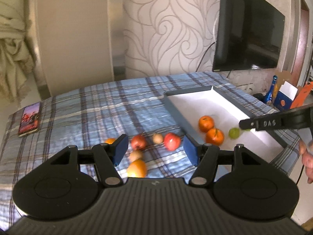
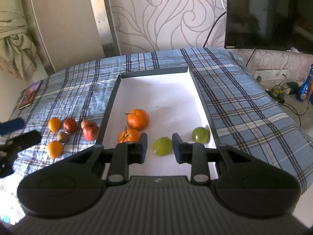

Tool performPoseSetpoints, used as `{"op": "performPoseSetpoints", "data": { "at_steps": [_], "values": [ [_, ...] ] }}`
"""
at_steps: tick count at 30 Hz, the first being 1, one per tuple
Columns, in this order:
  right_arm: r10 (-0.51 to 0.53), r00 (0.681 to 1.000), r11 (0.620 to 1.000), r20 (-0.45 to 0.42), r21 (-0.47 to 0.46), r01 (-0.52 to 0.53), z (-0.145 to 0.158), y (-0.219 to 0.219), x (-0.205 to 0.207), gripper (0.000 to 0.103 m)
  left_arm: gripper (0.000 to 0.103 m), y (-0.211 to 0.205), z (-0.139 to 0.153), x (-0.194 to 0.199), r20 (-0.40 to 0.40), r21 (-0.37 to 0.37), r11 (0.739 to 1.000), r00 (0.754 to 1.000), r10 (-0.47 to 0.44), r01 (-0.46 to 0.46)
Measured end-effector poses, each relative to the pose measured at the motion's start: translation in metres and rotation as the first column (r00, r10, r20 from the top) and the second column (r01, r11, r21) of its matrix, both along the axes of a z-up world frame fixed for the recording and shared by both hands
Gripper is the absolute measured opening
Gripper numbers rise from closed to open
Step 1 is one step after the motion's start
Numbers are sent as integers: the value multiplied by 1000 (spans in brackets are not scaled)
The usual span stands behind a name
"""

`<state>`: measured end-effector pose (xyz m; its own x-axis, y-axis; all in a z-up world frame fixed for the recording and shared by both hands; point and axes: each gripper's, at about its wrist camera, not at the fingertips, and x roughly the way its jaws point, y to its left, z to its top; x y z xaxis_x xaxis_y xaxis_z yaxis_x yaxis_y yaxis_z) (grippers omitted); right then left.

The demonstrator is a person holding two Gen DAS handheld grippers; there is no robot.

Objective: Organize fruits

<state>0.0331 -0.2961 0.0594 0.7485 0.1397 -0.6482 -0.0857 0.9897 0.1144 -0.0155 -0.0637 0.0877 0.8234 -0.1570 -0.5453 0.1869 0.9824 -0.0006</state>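
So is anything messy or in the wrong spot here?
Nothing is spilled or broken. Six fruits lie loose on the plaid cloth beside the tray instead of in it: two oranges, two red apples and two small brownish fruits. A phone lies near the cloth's far left edge.

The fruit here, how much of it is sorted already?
Done: two oranges and two green fruits lie in the white tray. In hand: nothing; the left gripper and right gripper are empty. Left: six fruits on the plaid cloth.
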Motion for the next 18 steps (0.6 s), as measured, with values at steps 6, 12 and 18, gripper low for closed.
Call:
{"op": "performPoseSetpoints", "data": {
  "at_steps": [6,12,18],
  "values": [
    [-18,1000,1000,20,6,18,2,0,-1,32,68,11,-3,-9,-20,1,999,999,43,-43],
    [11,998,1000,58,17,-12,10,12,-5,32,68,18,-9,-20,-33,23,998,997,67,-66],
    [47,996,999,79,19,-49,14,28,-7,32,68,31,-13,-26,-51,23,995,994,95,-94]
  ]
}}
